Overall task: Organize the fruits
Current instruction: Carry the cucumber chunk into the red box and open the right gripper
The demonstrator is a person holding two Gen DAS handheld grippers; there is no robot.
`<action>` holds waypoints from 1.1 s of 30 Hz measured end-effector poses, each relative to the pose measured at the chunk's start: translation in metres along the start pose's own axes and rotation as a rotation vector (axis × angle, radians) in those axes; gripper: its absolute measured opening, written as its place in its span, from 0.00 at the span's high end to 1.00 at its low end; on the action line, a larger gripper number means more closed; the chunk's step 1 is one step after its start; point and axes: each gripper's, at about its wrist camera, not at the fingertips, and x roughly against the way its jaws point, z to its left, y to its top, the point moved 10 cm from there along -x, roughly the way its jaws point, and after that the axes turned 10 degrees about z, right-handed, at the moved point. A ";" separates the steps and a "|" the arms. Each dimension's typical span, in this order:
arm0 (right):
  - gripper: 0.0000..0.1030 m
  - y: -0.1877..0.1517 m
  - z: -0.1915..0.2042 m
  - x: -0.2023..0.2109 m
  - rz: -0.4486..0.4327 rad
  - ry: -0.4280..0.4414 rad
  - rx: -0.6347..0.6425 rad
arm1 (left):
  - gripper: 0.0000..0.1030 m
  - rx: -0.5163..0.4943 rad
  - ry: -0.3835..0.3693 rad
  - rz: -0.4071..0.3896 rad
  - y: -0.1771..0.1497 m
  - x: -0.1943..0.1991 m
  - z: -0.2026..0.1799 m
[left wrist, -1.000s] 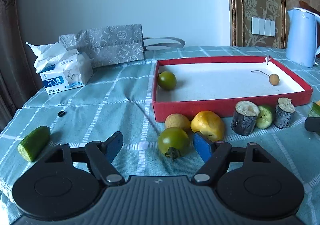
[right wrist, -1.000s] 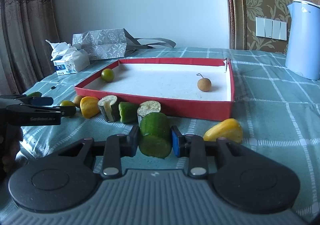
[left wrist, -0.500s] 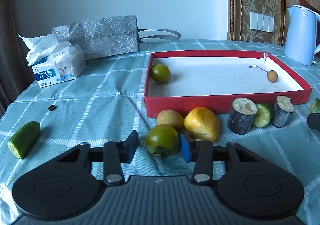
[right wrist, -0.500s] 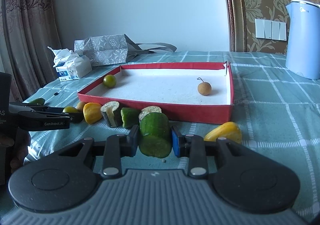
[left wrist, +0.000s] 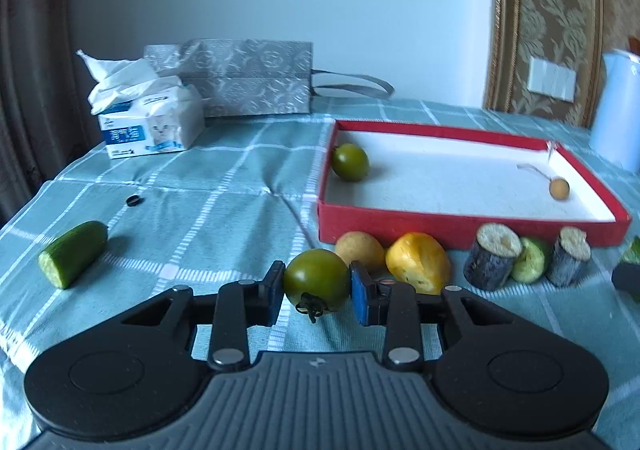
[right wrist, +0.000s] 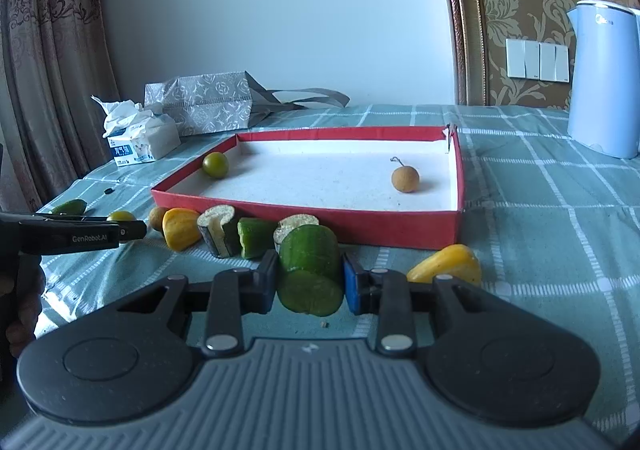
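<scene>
Both grippers are loaded: the left gripper point(left wrist: 316, 288) is pinching a green tomato point(left wrist: 317, 282) across its widest part, stem toward the camera, probably so the round thing can't squirt out. The right gripper point(right wrist: 310, 282) is clamped on the curved sides of a cucumber chunk point(right wrist: 311, 270), cut face forward. Both sit just short of the red tray point(right wrist: 384, 230), which already holds another tomato point(right wrist: 215, 165) and a small brown fruit point(right wrist: 405, 179), so I'd guess that's where these go.
</scene>
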 end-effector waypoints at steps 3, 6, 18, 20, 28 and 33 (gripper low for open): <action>0.70 -0.001 -0.001 0.000 -0.004 -0.004 -0.004 | 0.68 0.012 0.003 -0.016 0.002 0.002 -0.001; 0.70 -0.001 -0.001 -0.001 -0.006 -0.007 -0.006 | 0.68 0.013 0.007 -0.026 0.002 0.002 -0.003; 0.70 0.002 -0.001 0.002 -0.031 -0.032 0.006 | 0.68 0.015 0.011 -0.034 0.000 -0.001 -0.003; 0.70 0.004 -0.002 0.003 -0.038 -0.038 0.007 | 0.68 0.022 0.008 -0.035 0.000 -0.001 -0.002; 0.70 0.003 -0.001 0.003 -0.033 -0.052 0.002 | 0.68 0.032 0.000 -0.045 0.000 0.001 -0.001; 0.70 0.005 0.003 0.005 -0.037 -0.063 0.011 | 0.68 0.033 0.001 -0.054 0.001 0.003 -0.001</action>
